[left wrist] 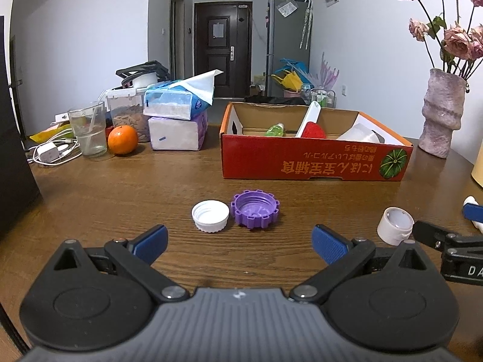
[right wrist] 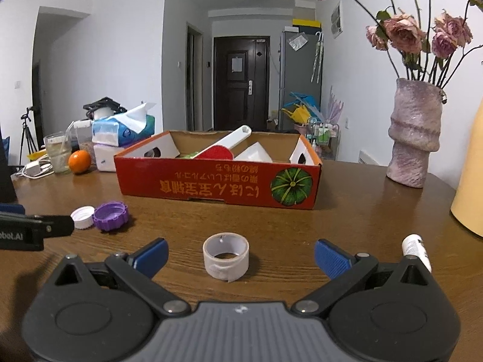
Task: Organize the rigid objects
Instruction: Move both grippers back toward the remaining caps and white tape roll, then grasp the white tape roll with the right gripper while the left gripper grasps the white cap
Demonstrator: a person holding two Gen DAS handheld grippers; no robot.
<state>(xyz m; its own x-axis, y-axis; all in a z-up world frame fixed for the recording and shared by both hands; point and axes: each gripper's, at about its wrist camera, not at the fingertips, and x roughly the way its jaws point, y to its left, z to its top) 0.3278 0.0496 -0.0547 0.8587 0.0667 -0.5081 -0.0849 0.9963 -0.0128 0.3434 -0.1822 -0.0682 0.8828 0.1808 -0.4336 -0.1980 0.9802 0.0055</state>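
Note:
My left gripper is open and empty, just short of a white screw cap and a purple cap that lie side by side on the wooden table. My right gripper is open and empty, with a whitish tape ring on the table between its fingers. The ring also shows at the right of the left wrist view, by the right gripper's fingertip. Both caps show at the left of the right wrist view, white and purple. A red cardboard box behind them holds a scoop, a bottle and white items.
A pink vase with dried roses stands at the back right. A small white tube lies by my right gripper. A yellow object is at the right edge. Tissue packs, an orange, a glass and a charger sit at the back left.

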